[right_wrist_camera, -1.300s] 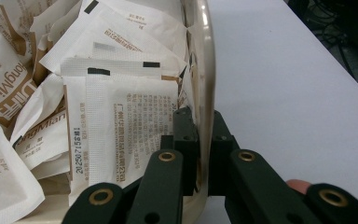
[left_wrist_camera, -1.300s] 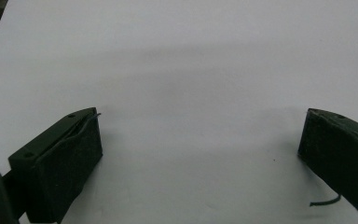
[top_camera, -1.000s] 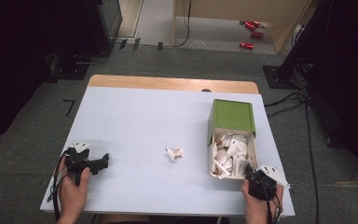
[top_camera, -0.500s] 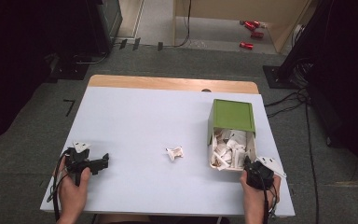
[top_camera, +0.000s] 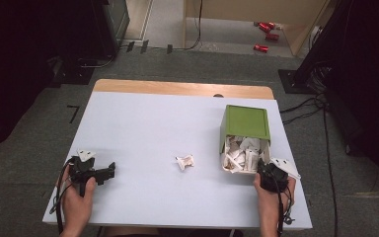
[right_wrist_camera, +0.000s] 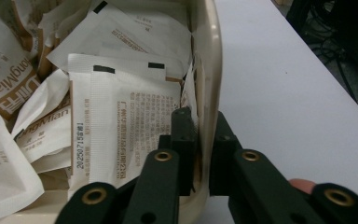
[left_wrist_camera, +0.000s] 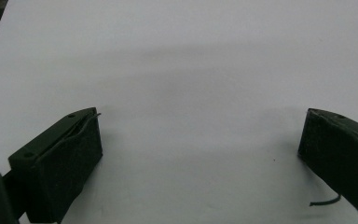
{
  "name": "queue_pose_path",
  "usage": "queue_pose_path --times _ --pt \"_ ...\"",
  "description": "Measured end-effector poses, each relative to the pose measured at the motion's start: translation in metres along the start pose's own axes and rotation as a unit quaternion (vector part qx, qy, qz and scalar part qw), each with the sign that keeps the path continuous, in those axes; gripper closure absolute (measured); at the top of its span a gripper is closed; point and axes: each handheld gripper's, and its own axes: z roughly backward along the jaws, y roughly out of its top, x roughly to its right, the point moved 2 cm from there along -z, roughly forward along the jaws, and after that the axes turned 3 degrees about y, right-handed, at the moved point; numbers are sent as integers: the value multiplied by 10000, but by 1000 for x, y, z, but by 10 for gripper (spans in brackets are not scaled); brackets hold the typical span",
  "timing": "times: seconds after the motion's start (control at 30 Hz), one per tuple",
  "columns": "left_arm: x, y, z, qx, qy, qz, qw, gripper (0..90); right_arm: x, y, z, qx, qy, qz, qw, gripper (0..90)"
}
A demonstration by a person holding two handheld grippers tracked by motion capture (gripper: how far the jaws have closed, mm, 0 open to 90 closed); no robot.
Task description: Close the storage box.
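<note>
At a white bench point(top_camera: 143, 123), the right hand-held gripper point(right_wrist_camera: 200, 135) straddles the near wall of a cream box point(right_wrist_camera: 210, 70) filled with white sachets point(right_wrist_camera: 121, 116), one jaw inside against the packets and the other outside the rim. Its jaws have just been easing apart, with the box wall between them; whether the pads press on that wall cannot be told. In the high view the right hand-held gripper point(top_camera: 265, 170) sits at the near right corner of the box point(top_camera: 225, 143), whose green lid point(top_camera: 246, 122) stands up at the far end, beyond the heap of sachets point(top_camera: 242, 153). A single loose sachet point(top_camera: 184, 161) lies on the bare bench to the left of that gripper, well apart from the box and roughly midway toward the other hand. The left hand-held gripper point(top_camera: 109, 172) rests low over the bench at the near left, its jaws spread wide with nothing between them; in its own view the left hand-held gripper point(left_wrist_camera: 200, 135) frames only plain white bench surface point(left_wrist_camera: 191, 60).
</note>
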Motion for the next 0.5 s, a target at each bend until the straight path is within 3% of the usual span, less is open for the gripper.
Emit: queue_pose_path --times 0.07,0.1,0.17,0.5 --pt "0 0 0 1 0 2 10000 0 -1 0 4 60 12 56 10000 743" --pt "0 0 0 1 0 2 10000 0 -1 0 4 60 12 56 10000 743" --pt "0 0 0 0 0 0 10000 0 -1 -2 13 136 151 88 9998 634" --pt "0 0 0 -1 0 0 10000 0 1 -16 41 112 682 34 9976 496"
